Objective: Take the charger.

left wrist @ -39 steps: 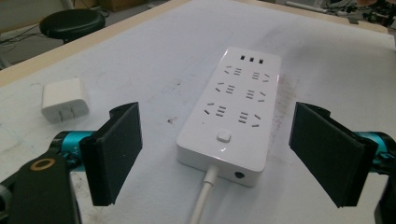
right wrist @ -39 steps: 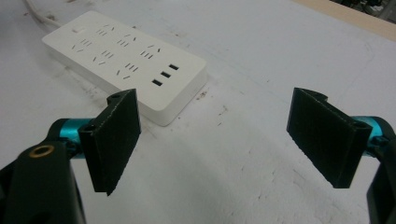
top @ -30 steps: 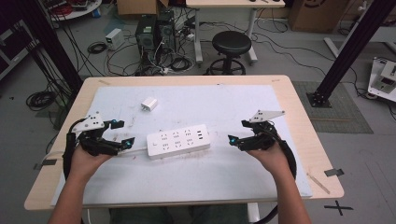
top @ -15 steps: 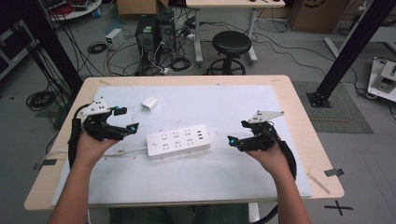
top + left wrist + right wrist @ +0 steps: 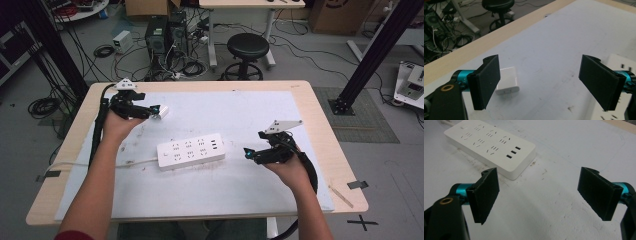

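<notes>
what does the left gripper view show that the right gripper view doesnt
Left gripper view: a small white plug adapter lies on the mat beside the left gripper's left-hand jaw, with the table's wooden edge and a black stool beyond. Right gripper view: the power strip's whole socket face, including its three USB ports, ahead of the right gripper. Both: wide-open jaws holding nothing, the white mat, and some part of the strip.

We see even, fairly bright overhead light on the white mat (image 5: 240, 185), with only soft, faint shadows under the power strip (image 5: 190, 151). The high view is slightly soft and grainy, its floor dimmer toward the corners. In both gripper views the near black pads (image 5: 487, 81) blur a little, and the mat looks washed out.
</notes>
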A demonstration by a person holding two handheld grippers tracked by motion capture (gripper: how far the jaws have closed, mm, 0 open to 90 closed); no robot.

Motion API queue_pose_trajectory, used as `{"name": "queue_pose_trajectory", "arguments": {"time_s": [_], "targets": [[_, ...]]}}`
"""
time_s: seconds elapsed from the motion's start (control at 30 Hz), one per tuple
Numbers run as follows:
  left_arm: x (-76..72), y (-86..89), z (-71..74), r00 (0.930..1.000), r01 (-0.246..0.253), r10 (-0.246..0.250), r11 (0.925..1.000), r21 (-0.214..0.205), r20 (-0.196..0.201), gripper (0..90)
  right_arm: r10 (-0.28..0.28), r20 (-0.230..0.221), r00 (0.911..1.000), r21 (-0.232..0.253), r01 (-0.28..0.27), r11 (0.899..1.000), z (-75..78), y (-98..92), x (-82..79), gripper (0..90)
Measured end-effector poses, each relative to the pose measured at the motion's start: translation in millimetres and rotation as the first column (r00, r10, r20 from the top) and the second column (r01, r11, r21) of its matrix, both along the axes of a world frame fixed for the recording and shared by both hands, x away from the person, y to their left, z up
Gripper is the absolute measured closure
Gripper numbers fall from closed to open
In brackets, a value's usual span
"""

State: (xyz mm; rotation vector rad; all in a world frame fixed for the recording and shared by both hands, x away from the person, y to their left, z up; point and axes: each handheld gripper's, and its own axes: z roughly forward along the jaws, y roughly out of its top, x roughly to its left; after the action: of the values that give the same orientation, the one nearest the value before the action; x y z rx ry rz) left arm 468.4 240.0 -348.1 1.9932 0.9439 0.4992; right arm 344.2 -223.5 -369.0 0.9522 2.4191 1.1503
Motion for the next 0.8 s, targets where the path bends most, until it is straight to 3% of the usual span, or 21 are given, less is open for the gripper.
{"name": "queue_pose_trajectory", "arguments": {"time_s": [0.1, 0.13, 0.3, 0.33, 0.43, 0.53, 0.57, 0.8], "targets": [[5.3, -1.7, -2.6, 0.9999, -0.005, 0.005, 1.0, 0.005, -0.009, 17.5, -0.002, -0.001, 1.0, 0.0, 0.002, 1.0, 0.4, -0.3, 0.1, 18.1], [15.3, -3.9, -10.8, 0.9997, -0.023, 0.023, 0.9997, 0.005, -0.01, 17.5, -0.006, -0.003, 1.0, 0.001, 0.006, 1.0, 0.3, -0.4, 0.2, 18.1], [30.8, -3.6, -30.3, 0.9966, -0.066, 0.067, 0.9976, 0.021, -0.048, 17.5, -0.008, -0.006, 0.9999, -0.004, 0.008, 1.0, -0.7, 0.3, 0.1, 18.1], [38.9, -1.8, -41.4, 0.9942, -0.085, 0.086, 0.9961, 0.025, -0.065, 17.5, -0.009, -0.016, 0.9998, -0.009, 0.009, 1.0, -2.0, 1.0, -0.1, 18.1], [48.5, -0.1, -53.7, 0.9894, -0.103, 0.106, 0.994, 0.037, -0.099, 17.5, -0.013, -0.02, 0.9997, -0.009, 0.013, 1.0, -3.7, 1.2, 0.0, 18.1], [48.5, -0.1, -53.7, 0.9894, -0.103, 0.106, 0.994, 0.037, -0.099, 17.5, -0.014, -0.021, 0.9997, -0.008, 0.013, 1.0, -4.5, 1.3, 0.1, 18.1], [59.2, -2.8, -61.6, 0.9847, -0.105, 0.115, 0.9911, 0.082, -0.131, 17.5, -0.014, -0.021, 0.9997, -0.008, 0.013, 1.0, -4.5, 1.3, 0.1, 18.1], [65.0, -2.4, -72.2, 0.9809, -0.11, 0.121, 0.9906, 0.081, -0.152, 17.6, -0.019, -0.033, 0.9993, -0.013, 0.019, 1.0, -10.0, 3.9, -1.5, 18.1]]}}
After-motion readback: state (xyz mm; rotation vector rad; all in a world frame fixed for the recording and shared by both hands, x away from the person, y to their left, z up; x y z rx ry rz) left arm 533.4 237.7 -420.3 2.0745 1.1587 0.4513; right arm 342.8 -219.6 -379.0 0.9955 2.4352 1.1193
